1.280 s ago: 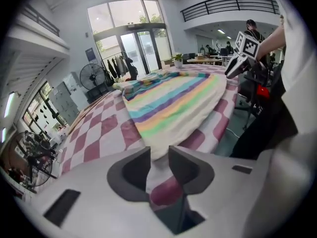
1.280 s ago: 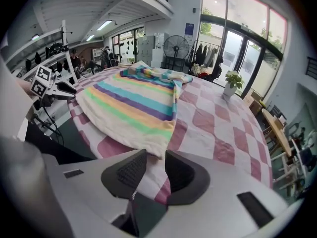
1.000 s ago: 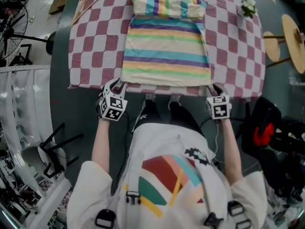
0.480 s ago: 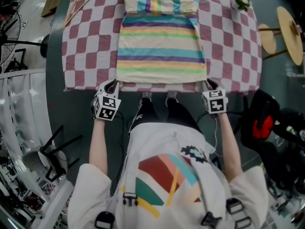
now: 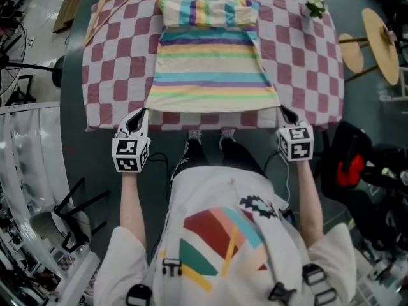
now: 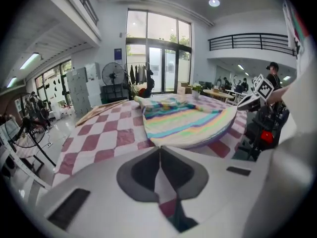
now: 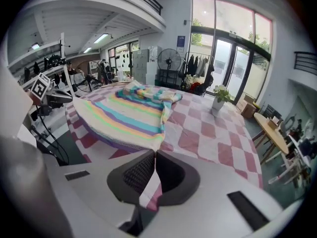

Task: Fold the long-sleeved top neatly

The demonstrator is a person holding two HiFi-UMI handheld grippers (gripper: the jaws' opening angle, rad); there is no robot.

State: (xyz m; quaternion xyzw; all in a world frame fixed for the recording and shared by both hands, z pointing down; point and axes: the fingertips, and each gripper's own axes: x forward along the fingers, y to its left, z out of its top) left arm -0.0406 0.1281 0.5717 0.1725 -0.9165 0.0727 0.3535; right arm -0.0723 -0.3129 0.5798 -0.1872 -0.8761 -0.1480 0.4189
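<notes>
The striped long-sleeved top (image 5: 207, 62) lies flat on the table's checked cloth (image 5: 115, 62), its sleeves laid across the far end. Its near hem is stretched between my two grippers and lifted off the cloth in a shallow arc (image 6: 198, 133). At the hem's left corner is my left gripper (image 5: 141, 112); its jaws have just been closing and now pinch that corner (image 6: 159, 148). The right gripper (image 5: 284, 111) has likewise just closed and grips the hem's right corner (image 7: 154, 152). Both point down and away from me at the table's near edge.
A small potted plant (image 5: 314, 5) stands at the far right corner of the table. Round wooden stools (image 5: 382, 37) are to the right, a black seat with a red object (image 5: 350, 171) is at my right side, and a black chair frame (image 5: 76, 203) at my left.
Both grippers closed on the hem corners and rose. The near hem, flat before, is now lifted and pulled wider between them.
</notes>
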